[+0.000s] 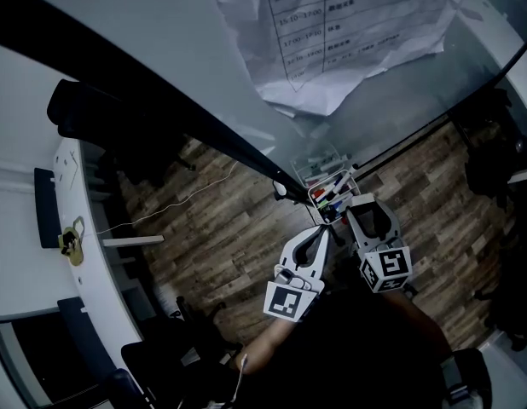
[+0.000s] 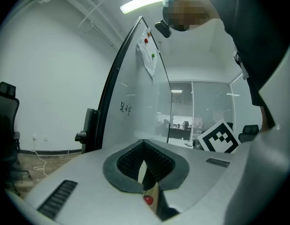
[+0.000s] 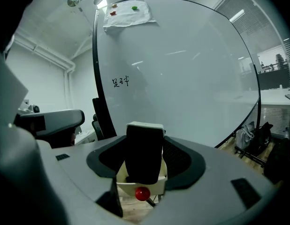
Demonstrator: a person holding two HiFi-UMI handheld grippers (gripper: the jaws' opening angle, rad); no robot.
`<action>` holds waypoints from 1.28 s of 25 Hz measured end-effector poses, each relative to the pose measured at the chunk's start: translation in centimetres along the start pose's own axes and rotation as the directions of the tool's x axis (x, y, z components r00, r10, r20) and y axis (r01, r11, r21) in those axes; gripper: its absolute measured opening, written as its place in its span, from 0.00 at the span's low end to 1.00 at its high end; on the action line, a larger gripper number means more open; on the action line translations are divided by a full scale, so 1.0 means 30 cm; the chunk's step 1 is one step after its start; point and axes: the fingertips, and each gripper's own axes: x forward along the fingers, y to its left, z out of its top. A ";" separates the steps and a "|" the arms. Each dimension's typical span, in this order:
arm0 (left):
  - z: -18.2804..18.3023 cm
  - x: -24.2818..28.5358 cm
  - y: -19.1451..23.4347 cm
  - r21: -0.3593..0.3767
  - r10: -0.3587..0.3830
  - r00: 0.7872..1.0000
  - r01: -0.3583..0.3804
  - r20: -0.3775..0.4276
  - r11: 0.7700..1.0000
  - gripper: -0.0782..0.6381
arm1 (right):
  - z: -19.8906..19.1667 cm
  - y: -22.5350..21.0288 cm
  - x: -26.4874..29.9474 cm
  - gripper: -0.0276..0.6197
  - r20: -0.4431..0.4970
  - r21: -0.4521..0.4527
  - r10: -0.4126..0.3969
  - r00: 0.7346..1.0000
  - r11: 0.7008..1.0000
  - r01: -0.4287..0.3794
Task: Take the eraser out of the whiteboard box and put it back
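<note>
Right claw state: my right gripper (image 1: 367, 217) is clamped on the eraser (image 3: 144, 146), a jaw against each of its sides.
Left claw state: my left gripper (image 1: 320, 239) has its jaws together with nothing between them; it hangs idle beside the right.
Where the eraser is: out of the box, in my right claw, in front of the whiteboard (image 1: 144, 24).
Eraser's long axis: it runs along my jaws, with the dark felt face towards the right gripper view's camera and the white back towards the board.
Where the whiteboard box is: the whiteboard box (image 1: 332, 191) sits at the board's lower edge with coloured markers (image 1: 340, 182) in it, below the taped paper sheet (image 1: 332, 32).
Box from the claw: in the head view it lies just ahead of my right jaw tips and a little to their left, on the board side, near but apart.
Nearer hand: both claws are close to the box; the right one carries the load.
Step in hand, as I judge it: the taking-out looks done and the return remains.
What the return turns on: a short push forward and leftward, lining the eraser's length up with a free gap among the markers.
</note>
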 end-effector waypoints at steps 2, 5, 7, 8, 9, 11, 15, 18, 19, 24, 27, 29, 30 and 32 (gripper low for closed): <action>0.000 0.006 0.001 -0.001 -0.002 1.000 0.002 -0.003 1.000 0.12 | 0.000 0.004 0.009 0.42 -0.005 -0.002 0.005 1.000 1.000 -0.005; -0.003 0.013 0.005 -0.004 -0.002 1.000 0.002 -0.008 1.000 0.12 | -0.016 0.005 0.024 0.42 -0.021 0.001 0.008 1.000 1.000 -0.008; -0.003 0.017 0.010 -0.007 0.001 1.000 -0.001 -0.006 1.000 0.12 | -0.031 0.003 0.036 0.42 -0.033 -0.005 0.007 0.999 1.000 -0.007; -0.003 0.018 0.013 -0.008 0.002 1.000 -0.002 -0.007 1.000 0.12 | -0.040 0.001 0.043 0.42 -0.040 -0.009 0.006 0.999 1.000 -0.007; -0.004 0.019 0.016 -0.009 0.004 1.000 -0.004 -0.008 1.000 0.12 | -0.050 0.000 0.050 0.42 -0.049 -0.013 0.005 0.999 1.000 -0.006; -0.005 0.020 0.023 -0.009 0.007 1.000 -0.007 -0.010 1.000 0.12 | -0.074 -0.004 0.063 0.42 -0.069 -0.024 0.002 0.998 1.000 -0.003; -0.008 0.022 0.033 -0.008 0.010 1.000 -0.010 -0.013 1.000 0.12 | -0.114 -0.011 0.085 0.42 -0.107 -0.044 -0.005 0.994 0.999 0.000; -0.012 0.025 0.037 -0.006 0.006 1.000 -0.006 -0.013 1.000 0.12 | -0.135 -0.015 0.095 0.42 -0.131 -0.056 -0.012 0.991 0.998 0.005; -0.012 0.026 0.038 -0.007 0.005 1.000 -0.005 -0.013 1.000 0.12 | -0.142 -0.016 0.097 0.42 -0.140 -0.060 -0.015 0.990 0.998 0.006; -0.008 0.029 0.043 -0.012 0.005 1.000 -0.005 -0.013 1.000 0.12 | -0.155 -0.017 0.109 0.43 -0.154 -0.075 -0.019 0.988 0.997 0.008; -0.007 0.029 0.046 -0.015 0.005 1.000 -0.005 -0.013 1.000 0.12 | -0.145 -0.010 0.110 0.43 -0.143 -0.079 -0.008 0.990 0.997 -0.003; -0.005 0.030 0.046 -0.014 0.002 1.000 -0.002 -0.010 1.000 0.12 | -0.133 -0.011 0.106 0.43 -0.130 -0.081 -0.009 0.992 0.997 -0.001; -0.004 0.031 0.046 -0.015 0.001 1.000 -0.002 -0.008 1.000 0.12 | -0.126 -0.013 0.104 0.43 -0.122 -0.081 -0.012 0.993 0.997 0.002; -0.002 0.030 0.047 -0.017 0.002 1.000 -0.002 -0.007 1.000 0.12 | -0.113 -0.017 0.099 0.43 -0.107 -0.081 -0.019 0.994 0.997 0.010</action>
